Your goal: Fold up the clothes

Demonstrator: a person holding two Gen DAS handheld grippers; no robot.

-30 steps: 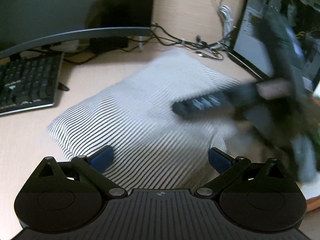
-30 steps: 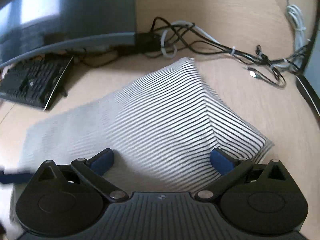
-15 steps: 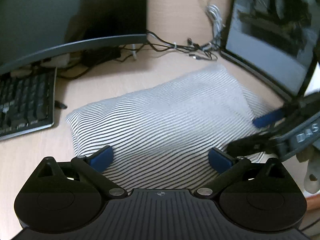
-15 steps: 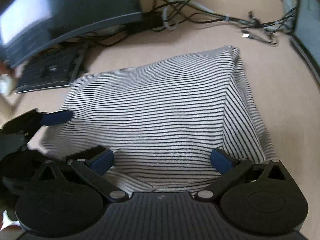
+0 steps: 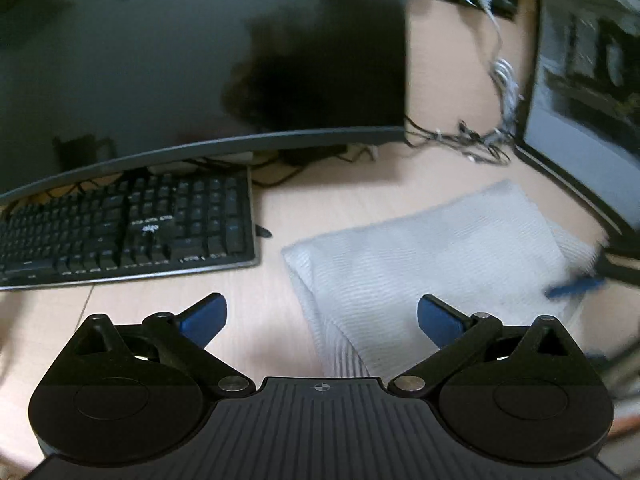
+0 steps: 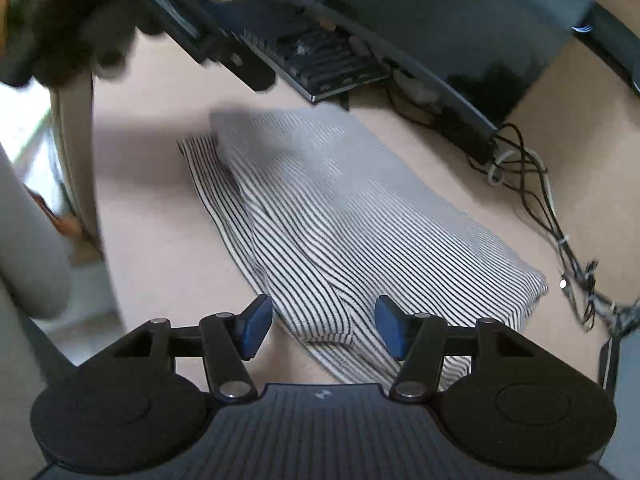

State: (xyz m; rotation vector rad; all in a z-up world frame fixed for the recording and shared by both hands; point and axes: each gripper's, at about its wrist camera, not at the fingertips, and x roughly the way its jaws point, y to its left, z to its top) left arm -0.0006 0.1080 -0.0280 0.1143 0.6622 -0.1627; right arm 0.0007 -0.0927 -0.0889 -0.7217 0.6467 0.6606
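Note:
A folded black-and-white striped garment [image 6: 340, 216] lies flat on the light wooden desk [image 6: 160, 216]; it also shows blurred in the left wrist view [image 5: 432, 264]. My left gripper [image 5: 322, 316] is open and empty, over the garment's left edge. My right gripper [image 6: 324, 326] is partly open, its blue pads [image 6: 256, 324] on either side of the garment's near corner, not clamped. The left gripper shows blurred at the top left of the right wrist view [image 6: 224, 52]; a blurred blue tip of the right gripper [image 5: 576, 286] shows in the left wrist view.
A black keyboard [image 5: 120, 232] lies left of the garment under a curved monitor [image 5: 200, 60]. A second screen [image 5: 588, 92] stands at the right. Tangled cables [image 6: 532, 184] run along the back of the desk. The desk edge [image 6: 76, 128] is at the left.
The left gripper has swung left and back, off the garment toward the keyboard. The right gripper has moved to the garment's right end corner and its jaws have narrowed.

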